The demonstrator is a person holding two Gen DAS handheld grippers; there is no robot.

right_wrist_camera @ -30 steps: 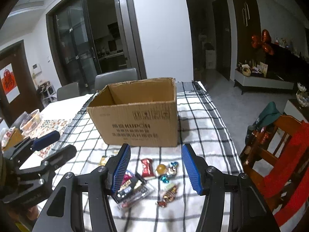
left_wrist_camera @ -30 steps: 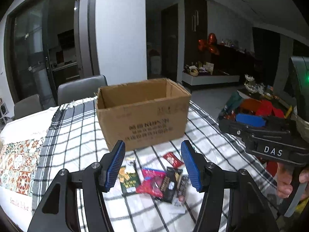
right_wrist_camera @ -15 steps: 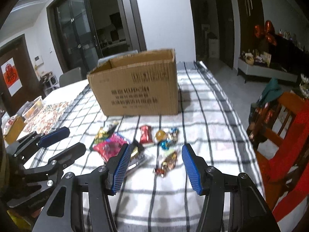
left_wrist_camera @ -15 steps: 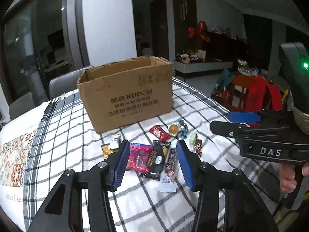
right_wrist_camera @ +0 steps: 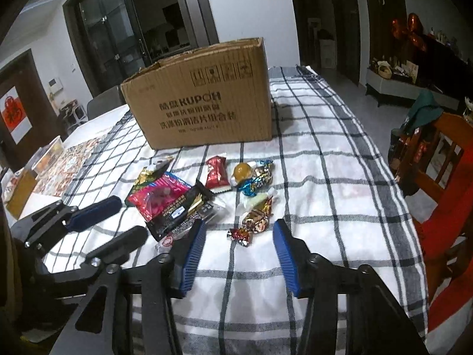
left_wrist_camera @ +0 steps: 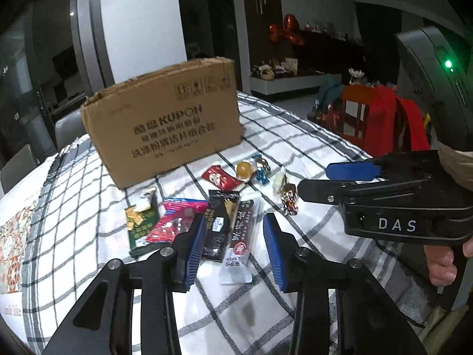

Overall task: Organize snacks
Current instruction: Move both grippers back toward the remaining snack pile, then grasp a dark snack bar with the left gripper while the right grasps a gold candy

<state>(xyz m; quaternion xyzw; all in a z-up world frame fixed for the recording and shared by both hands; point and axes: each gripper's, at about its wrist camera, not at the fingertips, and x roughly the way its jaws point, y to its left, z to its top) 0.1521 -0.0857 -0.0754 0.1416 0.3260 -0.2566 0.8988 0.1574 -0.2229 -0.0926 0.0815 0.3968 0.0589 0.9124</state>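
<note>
An open cardboard box [left_wrist_camera: 168, 118] stands on the checked tablecloth [left_wrist_camera: 295, 136]; it also shows in the right wrist view [right_wrist_camera: 204, 103]. Loose snacks lie in front of it: a pink packet [left_wrist_camera: 174, 222], black bars [left_wrist_camera: 220, 222], a red sachet [left_wrist_camera: 220, 177], a gold ball [left_wrist_camera: 244, 169] and wrapped candies [right_wrist_camera: 255, 219]. My left gripper [left_wrist_camera: 233, 251] is open and empty, low over the black bars. My right gripper [right_wrist_camera: 236, 254] is open and empty, just before the wrapped candies; it also shows at the right of the left wrist view [left_wrist_camera: 340, 177].
A red wooden chair [right_wrist_camera: 443, 183] stands at the table's right edge. A patterned mat [right_wrist_camera: 71, 162] and a small container [right_wrist_camera: 48, 153] lie on the left of the table. Grey chairs [right_wrist_camera: 103, 105] stand behind the box.
Both grippers have come down and forward toward the snacks, which look larger and nearer. The jaws have stayed open and nothing was picked up.
</note>
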